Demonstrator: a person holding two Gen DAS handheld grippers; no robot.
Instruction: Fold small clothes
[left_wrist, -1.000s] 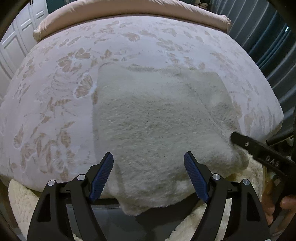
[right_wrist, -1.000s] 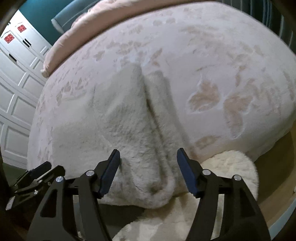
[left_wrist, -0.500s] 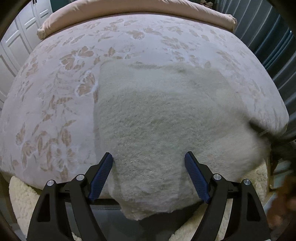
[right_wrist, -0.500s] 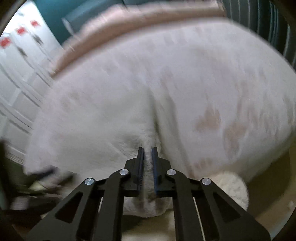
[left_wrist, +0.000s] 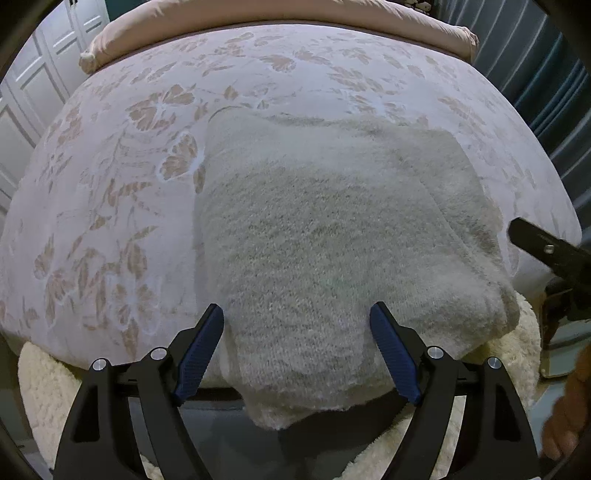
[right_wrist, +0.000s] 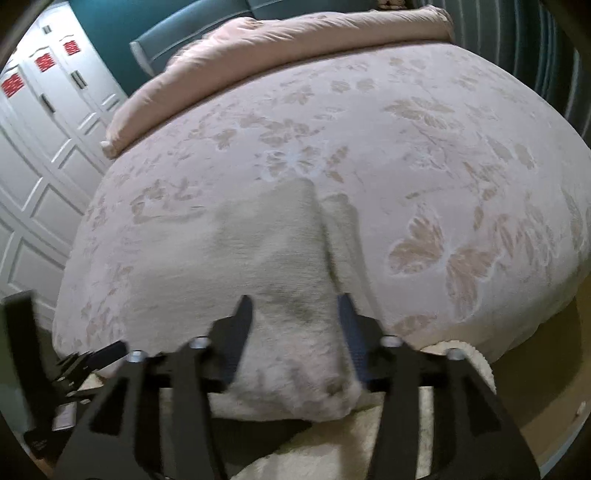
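Lying between both sets of spread fingers, the fuzzy cream knitted garment (left_wrist: 332, 236) looks folded once; left gripper (left_wrist: 297, 350) and right gripper (right_wrist: 295, 332) grasp nothing, further folds probably remaining.

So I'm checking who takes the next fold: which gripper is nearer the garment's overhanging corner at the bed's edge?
Left, though not by much. The left gripper straddles the grey fuzzy garment just above that corner, jaws open. The right gripper, also open, sits at the garment's other near corner.
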